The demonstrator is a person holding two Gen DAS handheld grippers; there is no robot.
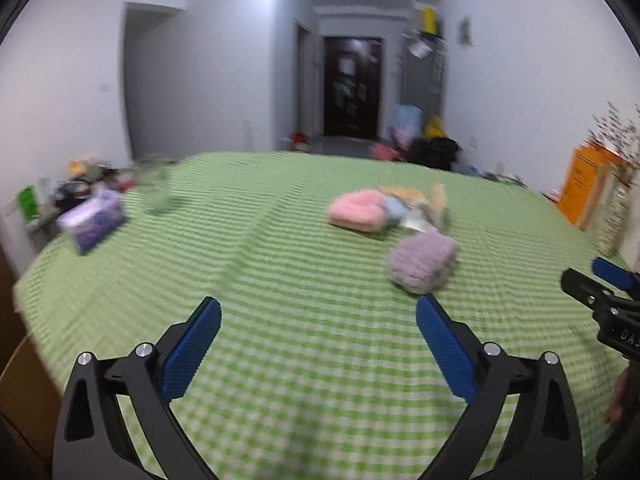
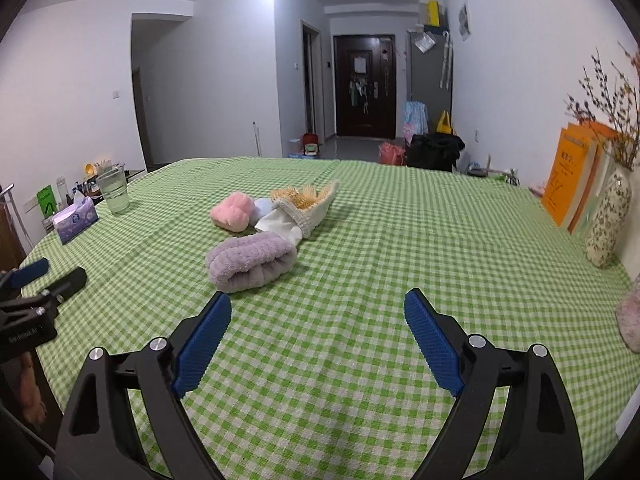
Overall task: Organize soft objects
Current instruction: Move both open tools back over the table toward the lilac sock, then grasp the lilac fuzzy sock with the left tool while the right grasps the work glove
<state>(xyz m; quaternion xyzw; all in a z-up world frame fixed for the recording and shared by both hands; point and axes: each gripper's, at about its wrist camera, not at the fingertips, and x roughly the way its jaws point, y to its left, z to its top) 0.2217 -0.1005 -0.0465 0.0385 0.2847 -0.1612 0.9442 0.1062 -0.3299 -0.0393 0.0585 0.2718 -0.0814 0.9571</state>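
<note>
Holding both tongs released and empty, we start from the right gripper (image 2: 318, 312), jaws spread wide above the green checked tablecloth (image 2: 400, 240). Ahead and a little to its left lies the lilac rolled towel (image 2: 252, 262), long axis running left to right across our line of approach. Our left gripper (image 1: 318, 316) sees it ahead and to its right. Behind the towel sit a pink plush (image 2: 232, 212) and a cream pouch (image 2: 304, 210). We judge the right arm nearer.

left gripper (image 1: 318, 316), right gripper (image 2: 318, 312) — black frames, ribbed blue pads, silver screws
</note>
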